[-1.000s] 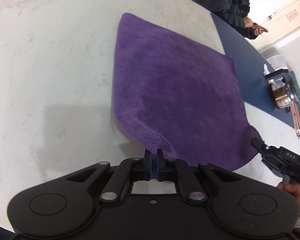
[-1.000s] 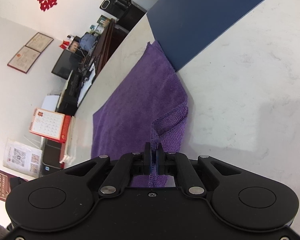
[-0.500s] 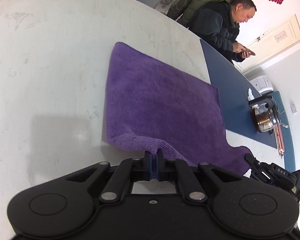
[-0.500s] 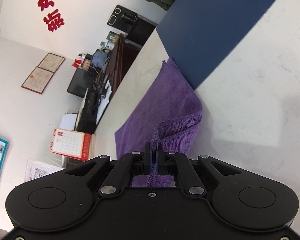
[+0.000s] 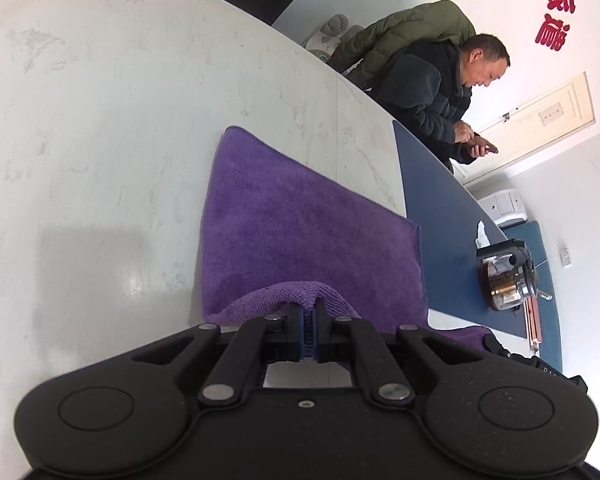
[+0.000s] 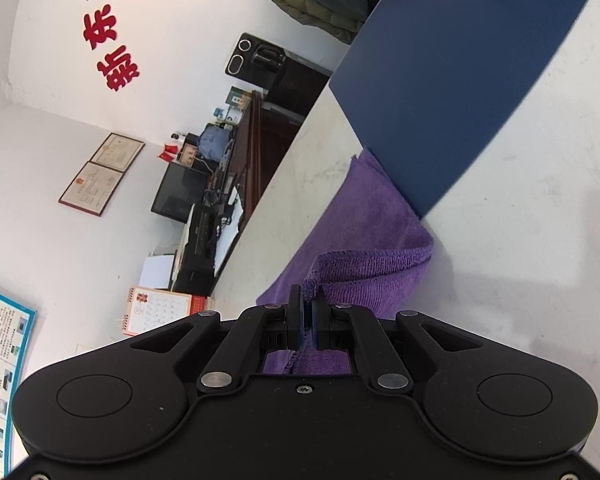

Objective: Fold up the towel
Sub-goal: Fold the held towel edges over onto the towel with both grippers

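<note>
Carrying towel [image 5: 284, 232] edge farther over, jaws clamped.

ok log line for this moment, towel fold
step: first fold | left tongs: shut on towel edge | right tongs: shut on towel edge | near edge lifted, far part flat on table

Left gripper [image 5: 309, 330]: matte black, speckled plastic body, two raised round discs at 8 and 4 o'clock, angled black linkage arms on four silver rivets, small screw at centre, blue pads lining black fingers [image 5: 295, 332]. Right gripper [image 6: 309, 324]: same black housing, twin discs, silver rivets, Phillips screw at centre, more screws at 7 and 5 o'clock corners, blue-faced fingers [image 6: 295, 320].
</note>
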`<state>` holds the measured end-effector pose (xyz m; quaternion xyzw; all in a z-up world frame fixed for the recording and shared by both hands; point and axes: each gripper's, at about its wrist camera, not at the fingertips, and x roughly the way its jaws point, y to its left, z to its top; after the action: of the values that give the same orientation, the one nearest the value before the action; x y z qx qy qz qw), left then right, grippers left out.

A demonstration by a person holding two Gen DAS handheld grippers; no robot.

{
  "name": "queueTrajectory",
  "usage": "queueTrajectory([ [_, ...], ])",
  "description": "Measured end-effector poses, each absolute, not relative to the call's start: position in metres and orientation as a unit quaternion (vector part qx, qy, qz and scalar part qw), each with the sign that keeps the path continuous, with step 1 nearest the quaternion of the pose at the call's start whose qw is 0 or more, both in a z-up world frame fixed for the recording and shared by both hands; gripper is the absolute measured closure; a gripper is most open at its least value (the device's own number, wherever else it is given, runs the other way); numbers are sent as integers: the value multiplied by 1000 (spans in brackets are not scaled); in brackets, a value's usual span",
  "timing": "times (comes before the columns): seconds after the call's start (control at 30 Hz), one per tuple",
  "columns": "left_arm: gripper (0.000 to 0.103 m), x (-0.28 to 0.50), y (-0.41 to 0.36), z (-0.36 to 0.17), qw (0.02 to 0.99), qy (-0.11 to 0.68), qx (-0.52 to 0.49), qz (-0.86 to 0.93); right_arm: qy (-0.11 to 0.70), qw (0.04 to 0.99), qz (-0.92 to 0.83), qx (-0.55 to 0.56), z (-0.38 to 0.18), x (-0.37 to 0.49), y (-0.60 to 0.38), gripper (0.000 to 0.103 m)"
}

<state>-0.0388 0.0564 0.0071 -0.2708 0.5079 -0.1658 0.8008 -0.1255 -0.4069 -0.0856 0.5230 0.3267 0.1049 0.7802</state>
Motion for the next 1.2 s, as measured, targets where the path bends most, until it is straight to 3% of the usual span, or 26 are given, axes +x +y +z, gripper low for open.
queueTrajectory([
  [0.67,99,35,67,4,803,489,-299,-164,308,788,113,521,-78,-47,-414,100],
  [1.2,99,99,71,-43,778,537,-296,-138,359,765,94,526,-115,23,-414,100],
])
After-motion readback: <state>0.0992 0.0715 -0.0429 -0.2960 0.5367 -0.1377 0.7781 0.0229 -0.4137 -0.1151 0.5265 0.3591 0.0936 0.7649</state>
